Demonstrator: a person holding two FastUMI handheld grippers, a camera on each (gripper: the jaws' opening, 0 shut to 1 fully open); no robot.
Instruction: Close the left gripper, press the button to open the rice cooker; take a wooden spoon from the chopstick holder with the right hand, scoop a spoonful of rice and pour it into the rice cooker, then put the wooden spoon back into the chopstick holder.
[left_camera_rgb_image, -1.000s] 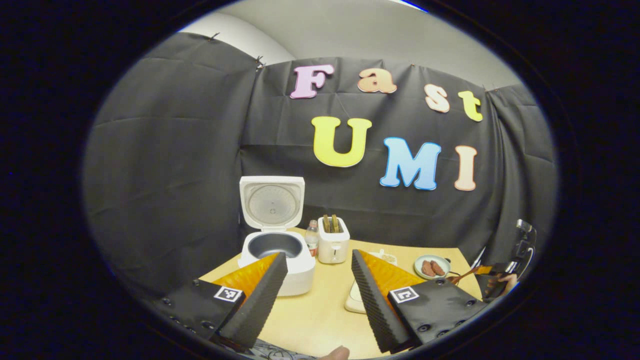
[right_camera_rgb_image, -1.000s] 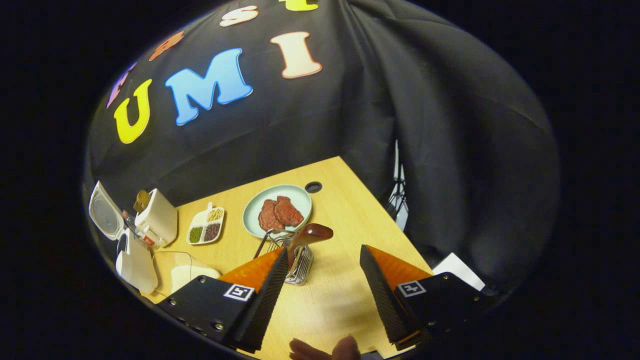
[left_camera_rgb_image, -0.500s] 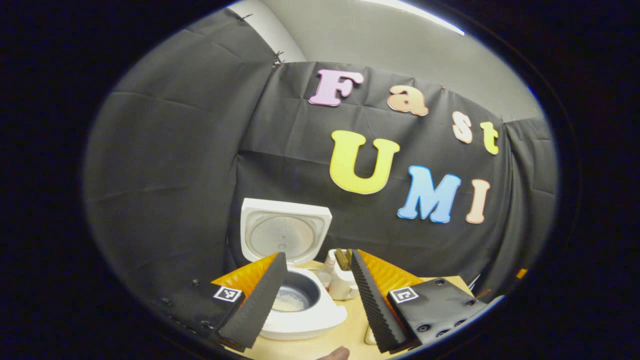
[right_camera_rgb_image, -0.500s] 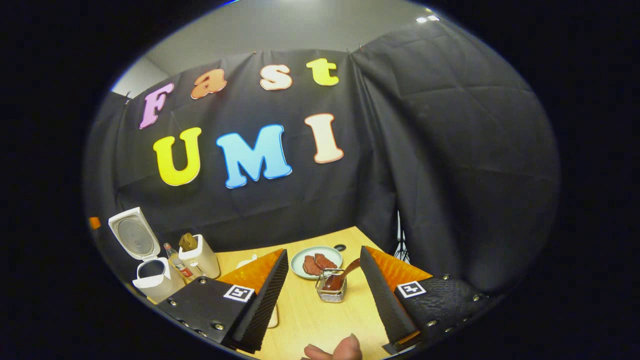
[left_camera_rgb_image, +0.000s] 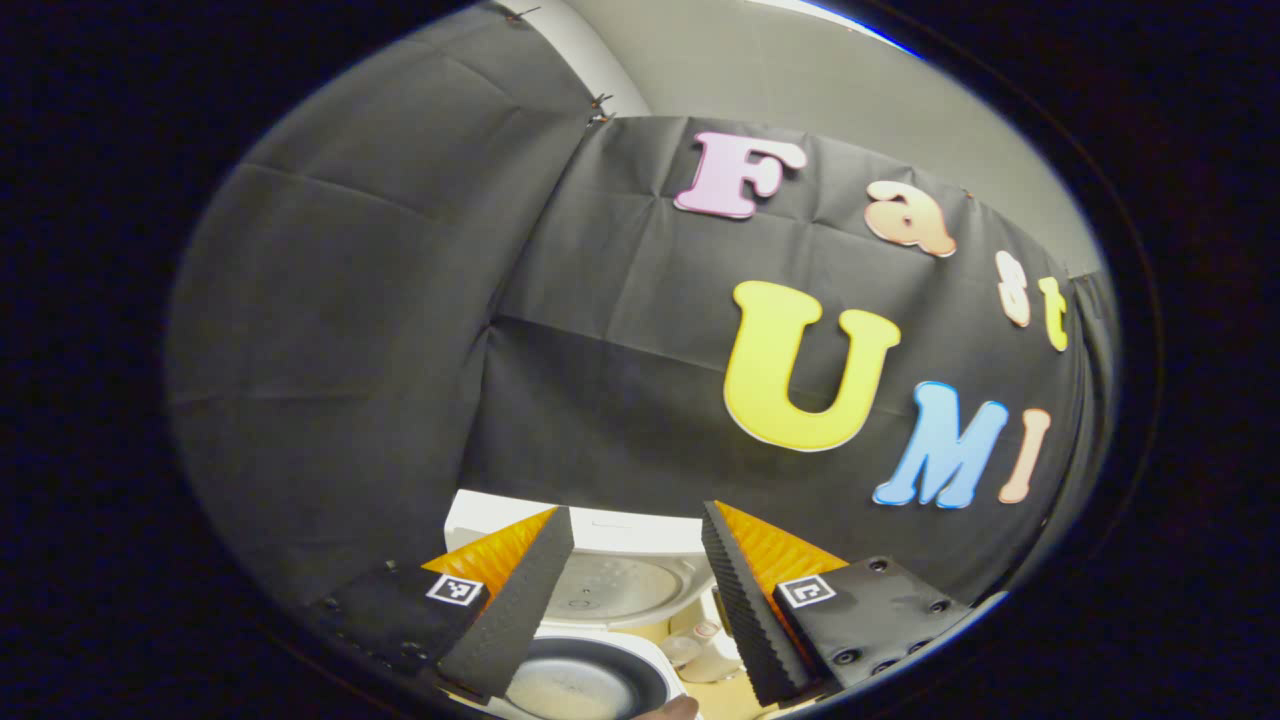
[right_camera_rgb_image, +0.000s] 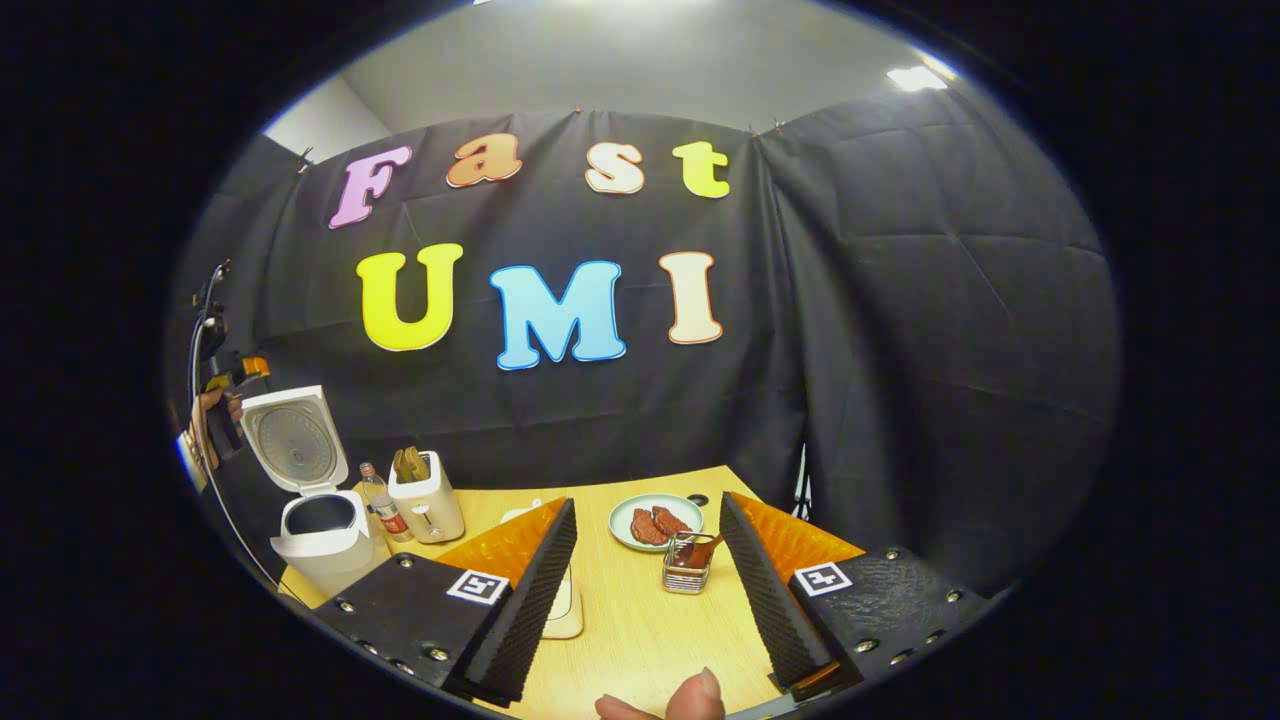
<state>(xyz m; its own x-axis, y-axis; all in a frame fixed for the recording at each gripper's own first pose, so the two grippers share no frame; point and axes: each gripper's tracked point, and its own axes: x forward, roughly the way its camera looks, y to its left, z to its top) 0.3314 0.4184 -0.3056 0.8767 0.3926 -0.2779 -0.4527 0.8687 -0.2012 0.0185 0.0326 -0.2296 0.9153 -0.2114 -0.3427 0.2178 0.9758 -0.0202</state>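
Note:
The white rice cooker (left_camera_rgb_image: 600, 640) stands open just below my left gripper (left_camera_rgb_image: 635, 515), lid (left_camera_rgb_image: 610, 585) up, with rice in the dark inner pot (left_camera_rgb_image: 580, 690). The left gripper is open and holds nothing. In the right gripper view the rice cooker (right_camera_rgb_image: 318, 545) stands at the far left of the table with its lid (right_camera_rgb_image: 295, 440) raised. The wooden spoon (right_camera_rgb_image: 702, 549) rests in the wire chopstick holder (right_camera_rgb_image: 685, 575) ahead of my right gripper (right_camera_rgb_image: 648, 503), which is open, empty and well back from it.
A white toaster (right_camera_rgb_image: 425, 505) and a small bottle (right_camera_rgb_image: 380, 512) stand beside the cooker. A plate of meat (right_camera_rgb_image: 655, 522) lies behind the holder. A pale dish (right_camera_rgb_image: 562, 612) lies partly hidden behind a finger. A hand holds the left gripper (right_camera_rgb_image: 222, 385) by the lid.
The left gripper has moved in over the open cooker and tilted upward. The right gripper has drawn back from the chopstick holder, with the spoon left standing in it.

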